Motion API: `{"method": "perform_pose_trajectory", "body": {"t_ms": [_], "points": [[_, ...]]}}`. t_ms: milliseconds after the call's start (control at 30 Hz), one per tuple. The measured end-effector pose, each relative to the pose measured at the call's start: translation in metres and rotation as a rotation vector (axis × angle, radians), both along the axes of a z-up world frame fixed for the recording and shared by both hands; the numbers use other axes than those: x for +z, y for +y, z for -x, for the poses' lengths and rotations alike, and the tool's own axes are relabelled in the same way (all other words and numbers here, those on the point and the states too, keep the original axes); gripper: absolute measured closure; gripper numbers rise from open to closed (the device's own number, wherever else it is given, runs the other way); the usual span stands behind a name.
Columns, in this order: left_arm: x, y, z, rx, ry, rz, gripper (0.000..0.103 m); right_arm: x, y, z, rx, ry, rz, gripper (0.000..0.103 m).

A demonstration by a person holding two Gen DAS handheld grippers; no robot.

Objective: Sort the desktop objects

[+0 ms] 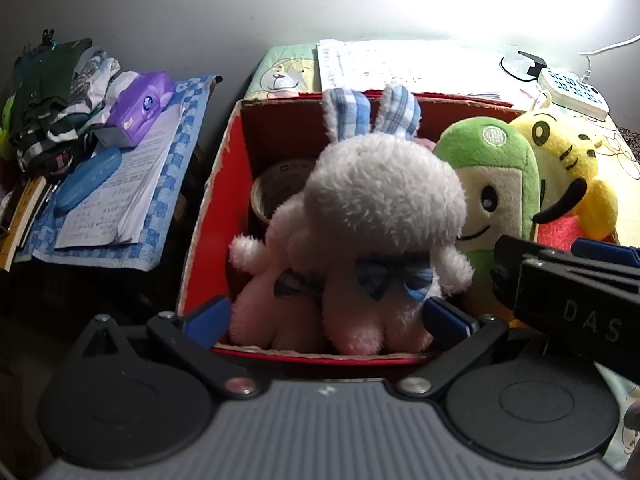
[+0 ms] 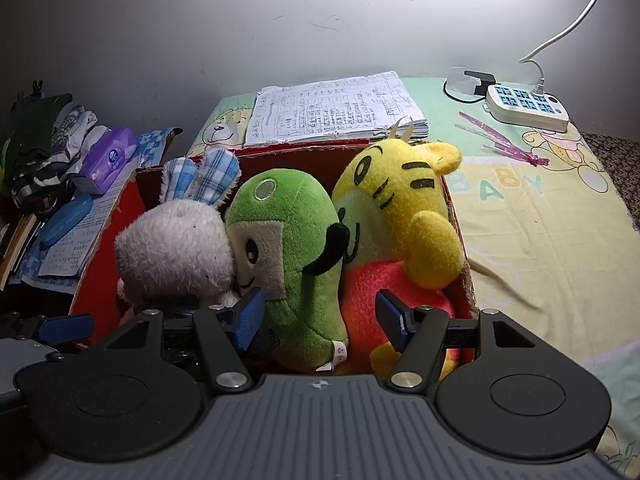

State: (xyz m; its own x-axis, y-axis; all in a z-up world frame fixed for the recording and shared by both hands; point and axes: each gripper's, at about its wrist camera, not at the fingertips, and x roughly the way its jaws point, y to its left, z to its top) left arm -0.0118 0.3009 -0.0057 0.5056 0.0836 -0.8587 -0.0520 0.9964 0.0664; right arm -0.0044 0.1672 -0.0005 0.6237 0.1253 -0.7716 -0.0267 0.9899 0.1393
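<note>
Right wrist view has the tabletop [image 2: 532, 216] under a baby-print cloth, with a red cardboard box [image 2: 100, 248] sitting on it. Crammed in side by side: yellow tiger plush [image 2: 404, 216], green plush [image 2: 296, 240], white bunny plush [image 2: 176, 252]. Left tool [image 1: 326, 316] is spread wide around the bunny's bottom, probably just touching it. Right tool [image 2: 320, 316] hangs open around the green one's base.

Fluffy cloth rabbit [image 1: 372, 216], matt cardboard box [image 1: 208, 216], glossy tape roll [image 1: 276, 188].
</note>
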Motion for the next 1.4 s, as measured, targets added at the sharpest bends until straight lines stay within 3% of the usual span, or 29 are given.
{"method": "perform_pose_trajectory", "body": {"t_ms": [1400], "points": [[-0.0061,-0.0023,-0.0059,0.001,0.015,0.032,0.000,-0.0029,0.0082,-0.0047,0.008,-0.016,0.063,0.031]]}}
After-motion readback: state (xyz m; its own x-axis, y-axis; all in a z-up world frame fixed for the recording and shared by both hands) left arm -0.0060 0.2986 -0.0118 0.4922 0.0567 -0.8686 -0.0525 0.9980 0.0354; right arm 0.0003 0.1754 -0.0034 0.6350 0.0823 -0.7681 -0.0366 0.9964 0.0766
